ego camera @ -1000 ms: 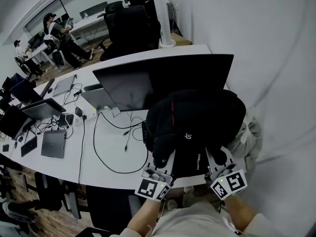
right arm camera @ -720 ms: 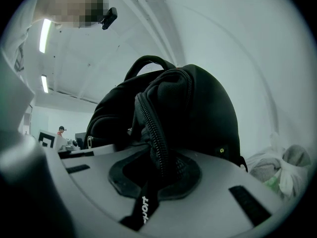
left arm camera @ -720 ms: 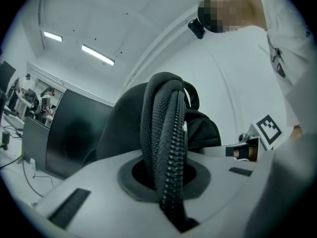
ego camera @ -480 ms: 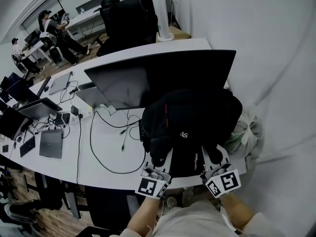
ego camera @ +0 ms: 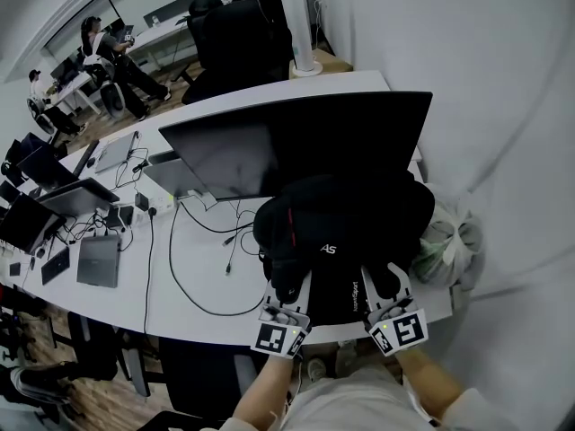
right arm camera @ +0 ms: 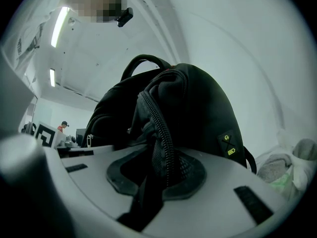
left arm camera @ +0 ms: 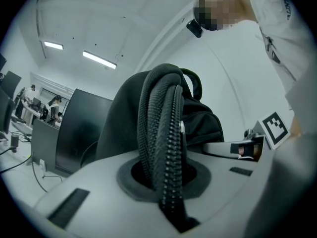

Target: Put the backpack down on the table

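Observation:
The black backpack [ego camera: 359, 214] rests on the white table [ego camera: 207, 281] near its front right end, just before a large dark monitor [ego camera: 296, 142]. My left gripper [ego camera: 292, 287] holds the bag's near left edge. In the left gripper view a ribbed zipper fold [left arm camera: 166, 133] is pinched tight between the jaws of the left gripper [left arm camera: 171, 187], which are starting to open. My right gripper [ego camera: 384, 281] is at the near right edge. Its jaws are opening, and a zipper fold [right arm camera: 158, 123] of the backpack [right arm camera: 203, 108] still stands loosely in the gap of the right gripper [right arm camera: 148, 182].
A crumpled plastic bag [ego camera: 449, 241] lies right of the backpack at the table's end. Black cables [ego camera: 180, 272] loop across the table to the left, with laptops and devices [ego camera: 97, 260] further left. People sit at desks far behind [ego camera: 108, 52].
The backpack has sunk lower and settled flatter on the table. Both grippers came down with it, keeping their places on its near edge.

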### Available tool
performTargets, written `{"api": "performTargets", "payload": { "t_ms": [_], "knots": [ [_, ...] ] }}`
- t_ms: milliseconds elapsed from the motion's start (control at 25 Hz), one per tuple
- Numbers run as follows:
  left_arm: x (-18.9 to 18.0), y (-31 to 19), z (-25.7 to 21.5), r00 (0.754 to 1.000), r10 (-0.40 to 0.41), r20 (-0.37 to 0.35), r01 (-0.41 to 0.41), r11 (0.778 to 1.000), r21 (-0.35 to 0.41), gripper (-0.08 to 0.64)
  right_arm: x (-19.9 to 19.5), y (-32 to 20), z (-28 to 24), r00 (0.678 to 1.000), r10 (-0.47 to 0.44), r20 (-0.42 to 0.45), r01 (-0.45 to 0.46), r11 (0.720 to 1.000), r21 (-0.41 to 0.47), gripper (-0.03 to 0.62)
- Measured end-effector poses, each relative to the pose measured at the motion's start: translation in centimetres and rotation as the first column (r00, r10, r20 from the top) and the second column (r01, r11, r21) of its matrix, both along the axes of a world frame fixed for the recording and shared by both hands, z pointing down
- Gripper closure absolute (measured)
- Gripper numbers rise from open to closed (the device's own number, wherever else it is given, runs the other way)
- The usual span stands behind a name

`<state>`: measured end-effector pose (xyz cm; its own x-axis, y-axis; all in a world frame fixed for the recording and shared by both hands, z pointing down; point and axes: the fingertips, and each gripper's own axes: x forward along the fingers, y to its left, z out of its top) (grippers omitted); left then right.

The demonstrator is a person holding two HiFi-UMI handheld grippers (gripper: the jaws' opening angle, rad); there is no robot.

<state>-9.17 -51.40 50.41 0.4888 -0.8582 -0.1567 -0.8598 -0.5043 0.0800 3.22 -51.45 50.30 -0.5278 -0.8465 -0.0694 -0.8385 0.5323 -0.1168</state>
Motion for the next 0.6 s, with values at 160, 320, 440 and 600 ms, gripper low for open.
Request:
{"api": "performTargets", "payload": {
  "t_ms": [160, 320, 440, 600],
  "knots": [
    [-0.1, 0.3, 0.3, 1.0, 0.001, 0.002, -0.001, 1.0, 0.007, 0.524, 0.0, 0.3, 0.3, 1.0, -0.01, 0.004, 0.01, 1.0, 0.017, 0.518],
    [-0.1, 0.8, 0.3, 1.0, 0.014, 0.003, -0.014, 1.0, -0.016, 0.509, 0.1, 0.7, 0.4, 1.0, -0.029, 0.008, 0.029, 1.0, 0.009, 0.513],
    [-0.2, 1.7, 0.1, 0.999, 0.033, 0.024, -0.032, 0.999, -0.024, 0.492, 0.1, 1.6, 0.3, 0.999, -0.04, 0.003, 0.04, 0.999, 0.0, 0.511],
    [-0.1, 3.2, 0.2, 0.995, 0.054, 0.079, -0.052, 0.998, -0.028, 0.476, 0.1, 3.4, 0.3, 0.999, -0.05, -0.005, 0.05, 0.999, -0.011, 0.508]
  ]
}}
